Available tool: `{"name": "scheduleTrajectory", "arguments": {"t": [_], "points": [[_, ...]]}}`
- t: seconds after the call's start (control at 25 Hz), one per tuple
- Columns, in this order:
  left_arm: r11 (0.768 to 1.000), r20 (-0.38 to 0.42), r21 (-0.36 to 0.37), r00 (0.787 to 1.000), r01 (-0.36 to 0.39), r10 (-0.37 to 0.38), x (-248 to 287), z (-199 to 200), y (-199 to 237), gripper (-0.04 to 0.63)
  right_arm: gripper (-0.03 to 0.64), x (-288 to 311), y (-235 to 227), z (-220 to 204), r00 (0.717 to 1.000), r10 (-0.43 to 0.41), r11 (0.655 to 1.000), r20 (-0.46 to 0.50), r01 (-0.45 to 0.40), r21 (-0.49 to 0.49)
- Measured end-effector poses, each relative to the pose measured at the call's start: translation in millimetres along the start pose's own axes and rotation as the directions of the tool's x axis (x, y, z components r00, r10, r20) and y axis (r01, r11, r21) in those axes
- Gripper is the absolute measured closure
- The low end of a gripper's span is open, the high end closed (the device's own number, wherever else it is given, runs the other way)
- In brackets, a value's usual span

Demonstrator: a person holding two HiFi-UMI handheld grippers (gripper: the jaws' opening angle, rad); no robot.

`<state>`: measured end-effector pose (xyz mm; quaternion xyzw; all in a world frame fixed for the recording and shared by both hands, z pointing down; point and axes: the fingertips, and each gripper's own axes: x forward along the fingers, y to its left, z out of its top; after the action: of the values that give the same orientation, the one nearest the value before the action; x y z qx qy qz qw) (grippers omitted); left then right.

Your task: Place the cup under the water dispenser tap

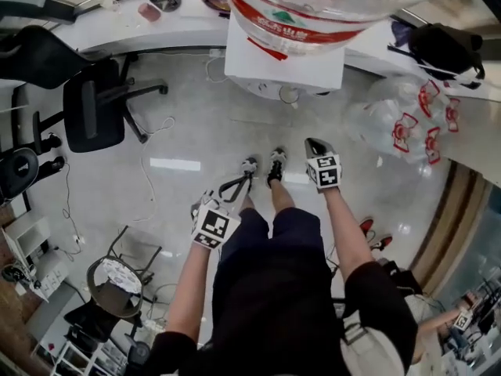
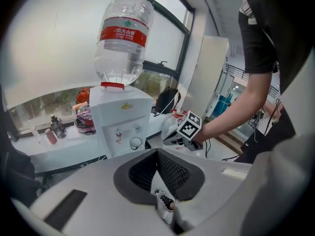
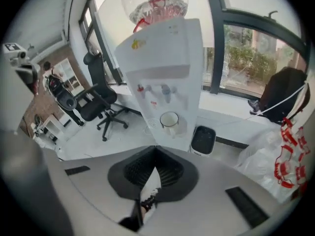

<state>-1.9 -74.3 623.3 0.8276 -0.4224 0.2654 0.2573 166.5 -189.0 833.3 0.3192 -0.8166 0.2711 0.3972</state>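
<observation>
The white cup (image 3: 169, 120) stands upright in the recess of the white water dispenser (image 3: 167, 48), below its taps (image 3: 165, 89).

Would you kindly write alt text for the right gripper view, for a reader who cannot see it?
A white cup stands in the recess of a white water dispenser, below its taps, with an inverted water bottle on top. In the foreground the right tongs are shut and empty.
</observation>
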Motion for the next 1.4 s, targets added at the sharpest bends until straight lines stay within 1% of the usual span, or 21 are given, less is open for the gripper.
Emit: {"name": "scheduleTrajectory", "arguments": {"t": [0.08, 0.2, 0.36, 0.52, 0.64, 0.76, 1.04, 1.24, 1.4], "points": [[1.000, 0.005, 0.013, 1.000, 0.028, -0.028, 0, 9, -3, 0.597, 0.621, -16, 15, 20, 0.998, 0.036, 0.999, 0.050, -0.036, 0.001], [0.997, 0.026, 0.036, 0.997, 0.066, -0.067, 0, 28, -6, 0.597, 0.621, -43, 36, 50, 0.994, 0.070, 0.996, 0.086, -0.064, -0.062], [0.992, 0.071, 0.058, 0.991, 0.109, -0.113, -8, 57, -1, 0.597, 0.623, -77, 58, 90, 0.988, 0.065, 0.988, 0.143, -0.044, -0.147], [0.988, 0.112, 0.054, 0.982, 0.147, -0.152, -22, 74, -2, 0.597, 0.623, -116, 83, 112, 0.981, 0.063, 0.985, 0.182, -0.032, -0.171], [0.985, 0.142, 0.045, 0.975, 0.166, -0.171, -36, 83, 7, 0.597, 0.623, -138, 103, 129, 0.973, 0.057, 0.982, 0.223, -0.015, -0.187], [0.984, 0.166, 0.030, 0.970, 0.175, -0.178, -50, 86, 12, 0.597, 0.623, -158, 123, 137, 0.968, 0.058, 0.979, 0.245, -0.007, -0.203], [0.972, 0.172, 0.069, 0.957, 0.224, -0.233, -65, 83, 12, 0.597, 0.623, -190, 157, 157, 0.957, 0.032, 0.966, 0.288, 0.044, -0.255], [0.966, 0.192, 0.082, 0.947, 0.245, -0.257, -72, 83, 8, 0.597, 0.623, -210, 173, 163, 0.938, 0.005, 0.972, 0.347, 0.078, -0.224], [0.953, 0.179, 0.121, 0.939, 0.276, -0.294, -72, 82, -3, 0.597, 0.623, -227, 185, 161, 0.922, -0.014, 0.977, 0.386, 0.095, -0.192]]}}
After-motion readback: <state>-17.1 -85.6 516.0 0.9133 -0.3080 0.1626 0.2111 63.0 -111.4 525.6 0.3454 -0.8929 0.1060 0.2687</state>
